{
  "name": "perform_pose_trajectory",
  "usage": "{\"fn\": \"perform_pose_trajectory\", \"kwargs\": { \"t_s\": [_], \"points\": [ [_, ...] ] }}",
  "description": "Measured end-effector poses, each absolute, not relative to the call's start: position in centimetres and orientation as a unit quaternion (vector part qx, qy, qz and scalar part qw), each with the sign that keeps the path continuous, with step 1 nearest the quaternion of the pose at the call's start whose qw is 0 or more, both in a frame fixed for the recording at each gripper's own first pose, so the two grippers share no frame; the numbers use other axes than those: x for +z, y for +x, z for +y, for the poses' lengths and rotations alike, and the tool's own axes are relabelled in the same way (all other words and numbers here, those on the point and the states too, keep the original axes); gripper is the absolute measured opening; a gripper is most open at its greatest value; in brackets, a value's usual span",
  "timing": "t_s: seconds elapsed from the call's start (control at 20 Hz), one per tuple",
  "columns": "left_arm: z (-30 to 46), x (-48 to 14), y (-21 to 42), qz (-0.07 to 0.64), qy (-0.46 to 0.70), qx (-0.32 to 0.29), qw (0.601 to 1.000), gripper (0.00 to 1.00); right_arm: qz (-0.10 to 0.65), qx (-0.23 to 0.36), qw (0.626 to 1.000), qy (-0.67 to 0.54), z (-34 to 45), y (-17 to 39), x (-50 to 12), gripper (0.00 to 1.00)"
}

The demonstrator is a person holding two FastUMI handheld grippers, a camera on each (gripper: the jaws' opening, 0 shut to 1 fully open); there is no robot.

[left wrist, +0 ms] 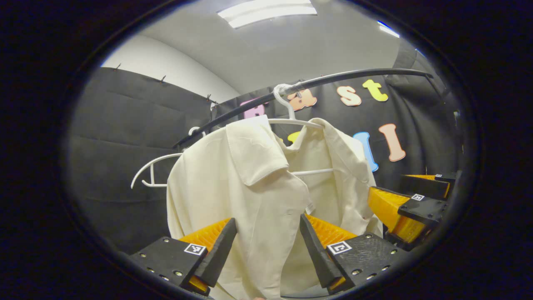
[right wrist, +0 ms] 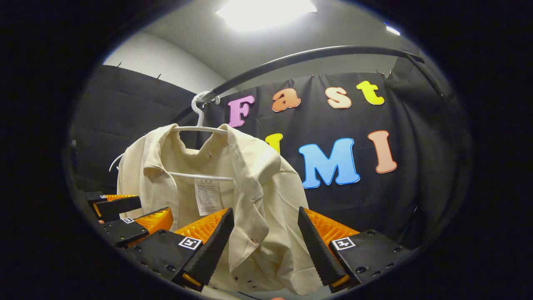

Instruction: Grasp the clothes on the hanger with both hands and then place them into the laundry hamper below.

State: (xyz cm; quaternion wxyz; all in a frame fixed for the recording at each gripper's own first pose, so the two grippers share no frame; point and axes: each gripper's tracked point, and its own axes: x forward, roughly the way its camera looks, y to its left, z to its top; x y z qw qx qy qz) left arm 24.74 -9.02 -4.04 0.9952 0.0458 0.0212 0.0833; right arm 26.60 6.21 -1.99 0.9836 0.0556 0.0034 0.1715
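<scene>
Cream shirt (left wrist: 250,187) on white hanger (left wrist: 291,121), under dark rail (left wrist: 333,79), pale ceiling above.

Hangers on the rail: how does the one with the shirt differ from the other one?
The hanger carrying the shirt is loaded: a cream shirt drapes over it, hiding most of its arms. The spare hanger is bare, its arm fully visible. The loaded hanger sits nearer the left tool; the spare hanger hangs behind the shirt, further along the rail. Both are white and hook over the same rail.

dark rail (right wrist: 316,54), ceiling light (right wrist: 262,10), spare hanger (left wrist: 152,168)
</scene>
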Motion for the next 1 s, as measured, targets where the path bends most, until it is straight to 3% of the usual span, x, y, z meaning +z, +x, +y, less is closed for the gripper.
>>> {"fn": "perform_pose_trajectory", "kwargs": {
  "t_s": [0.55,0.95,1.0],
  "points": [
    [-5.4,-5.8,27.1,0.027,0.07,0.165,0.983,0.9,0.011,0.199,0.979,0.05,8.7,31.1,-3.7,0.96],
    [-3.4,-5.7,27.6,0.025,0.098,0.187,0.977,0.9,0.023,0.2,0.978,0.049,11.0,33.6,-4.4,0.95],
    [-3.1,-5.6,27.3,0.021,0.1,0.192,0.976,0.72,0.026,0.205,0.977,0.054,11.6,33.7,-4.4,0.95]
  ]
}}
